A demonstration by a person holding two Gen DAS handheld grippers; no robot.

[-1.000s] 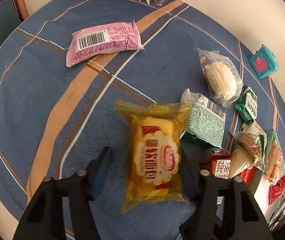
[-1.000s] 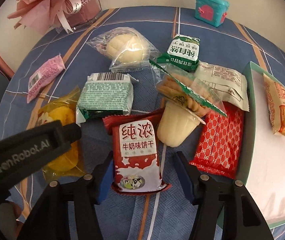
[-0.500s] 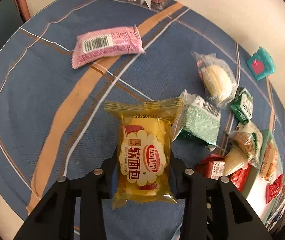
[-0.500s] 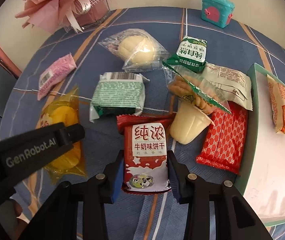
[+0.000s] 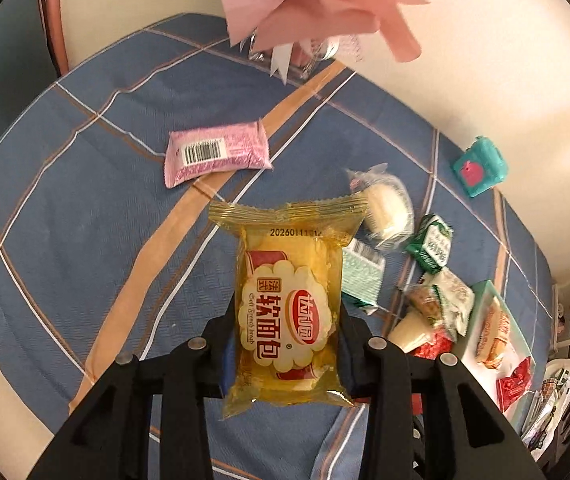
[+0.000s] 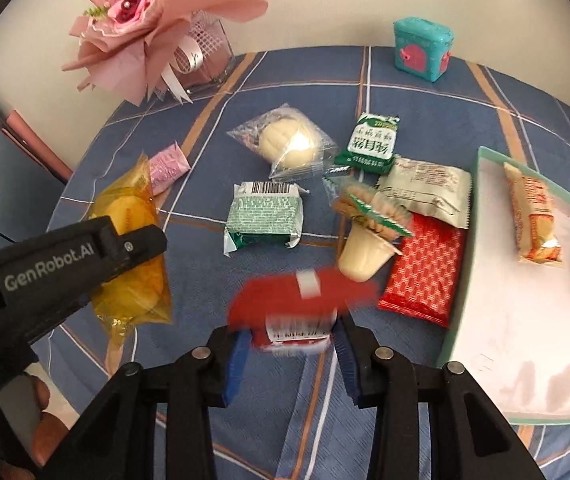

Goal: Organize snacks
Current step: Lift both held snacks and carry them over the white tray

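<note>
Left wrist view, yellow bread packet (image 5: pixel 289 312) clamped in left gripper (image 5: pixel 285 344), raised above table (image 5: pixel 85 216), blurred red biscuit packet (image 6: pixel 299 312) pinched by right gripper (image 6: pixel 293 344).

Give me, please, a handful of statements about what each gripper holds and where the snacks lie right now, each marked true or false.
1. The left gripper is clamped on the yellow soft-bread packet. True.
2. The right gripper is open and holds nothing. False: it grips the red biscuit packet, which is motion-blurred.
3. The pink packet lies inside the tray. False: it lies on the blue tablecloth, near the bouquet.
4. The tray already holds an orange-striped packet. True.
5. The teal toy box stands at the table's far edge. True.
</note>
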